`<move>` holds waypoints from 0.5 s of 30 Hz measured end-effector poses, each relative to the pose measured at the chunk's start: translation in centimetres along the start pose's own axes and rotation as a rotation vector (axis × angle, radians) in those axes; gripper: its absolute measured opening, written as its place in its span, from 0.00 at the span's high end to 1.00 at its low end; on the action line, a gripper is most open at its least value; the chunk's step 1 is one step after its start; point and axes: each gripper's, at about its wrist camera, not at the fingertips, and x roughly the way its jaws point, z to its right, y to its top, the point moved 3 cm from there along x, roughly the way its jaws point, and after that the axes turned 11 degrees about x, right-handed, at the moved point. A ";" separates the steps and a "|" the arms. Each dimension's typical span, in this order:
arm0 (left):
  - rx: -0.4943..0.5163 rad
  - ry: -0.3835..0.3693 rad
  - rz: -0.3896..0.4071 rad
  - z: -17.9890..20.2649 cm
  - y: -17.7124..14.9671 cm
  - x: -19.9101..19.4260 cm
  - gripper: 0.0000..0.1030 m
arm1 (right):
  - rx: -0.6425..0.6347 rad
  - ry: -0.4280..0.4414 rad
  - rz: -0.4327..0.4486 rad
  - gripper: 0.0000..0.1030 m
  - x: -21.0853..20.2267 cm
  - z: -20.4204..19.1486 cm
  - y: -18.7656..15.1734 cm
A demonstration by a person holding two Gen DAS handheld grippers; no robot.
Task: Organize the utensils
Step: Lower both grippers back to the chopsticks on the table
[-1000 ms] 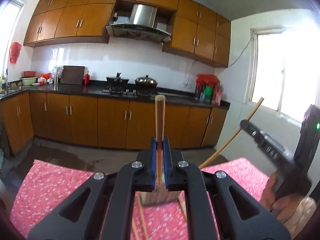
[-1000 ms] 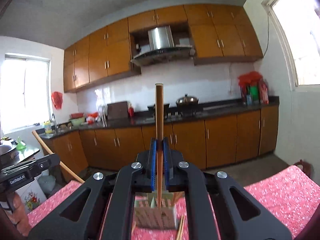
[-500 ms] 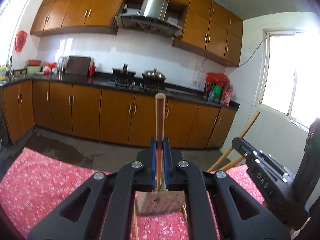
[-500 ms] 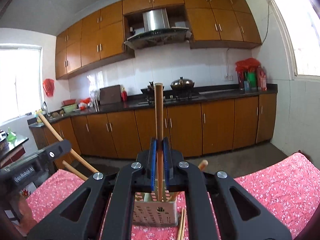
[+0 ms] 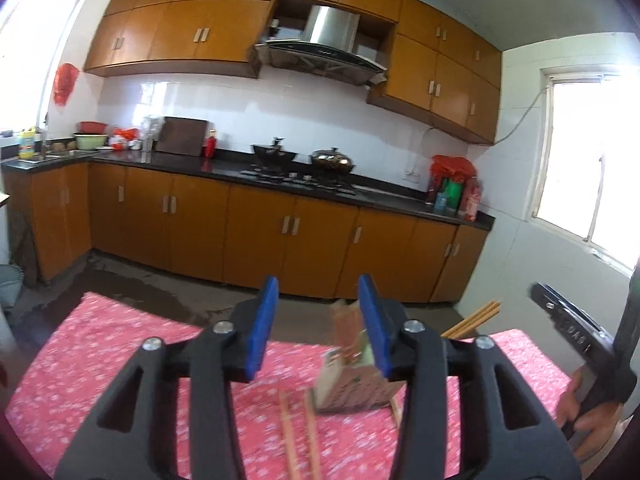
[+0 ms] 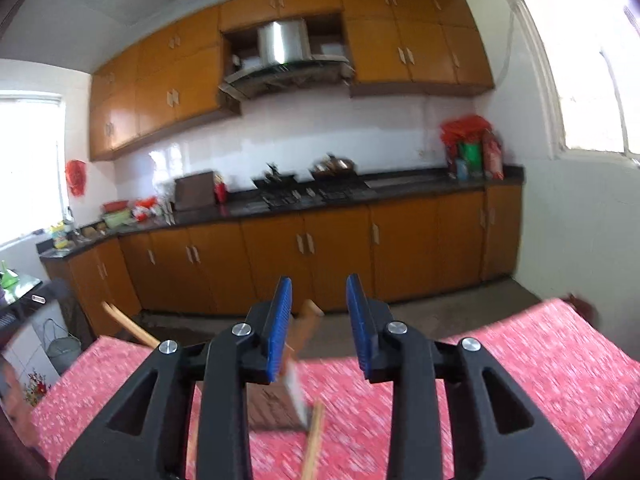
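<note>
A perforated utensil holder (image 5: 352,384) stands on the red floral tablecloth (image 5: 100,360), with wooden chopsticks (image 5: 476,318) sticking out of it to the right. My left gripper (image 5: 318,320) is open and empty, just above and left of the holder. In the right wrist view the holder (image 6: 276,404) sits below my right gripper (image 6: 319,322), which is open and empty; chopsticks (image 6: 308,320) stand in it, another pair leans out left (image 6: 128,326). Loose chopsticks (image 5: 300,436) lie on the cloth in front; one shows in the right wrist view (image 6: 314,436). The right gripper's body (image 5: 572,328) shows at right.
Behind the table is a kitchen with orange cabinets (image 5: 256,232), a black counter with a stove and pots (image 5: 304,160), and a window (image 5: 600,168) on the right wall. A bucket (image 5: 8,284) stands on the floor at left.
Both grippers were shut on a chopstick held upright over the holder. Both have opened, and the chopsticks have dropped into the holder. The views are blurred with motion.
</note>
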 end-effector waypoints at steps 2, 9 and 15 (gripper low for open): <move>0.012 0.049 -0.044 -1.4 -2.1 -0.3 0.49 | 0.016 -0.051 -0.081 0.70 0.8 2.1 -1.8; 0.000 0.101 -0.359 -4.4 -13.0 3.6 0.48 | 0.107 -0.081 -0.517 0.77 5.5 5.9 -13.9; 0.007 0.022 -0.517 -2.6 -18.4 6.0 0.48 | 0.067 -0.024 -0.669 0.81 6.4 3.6 -19.5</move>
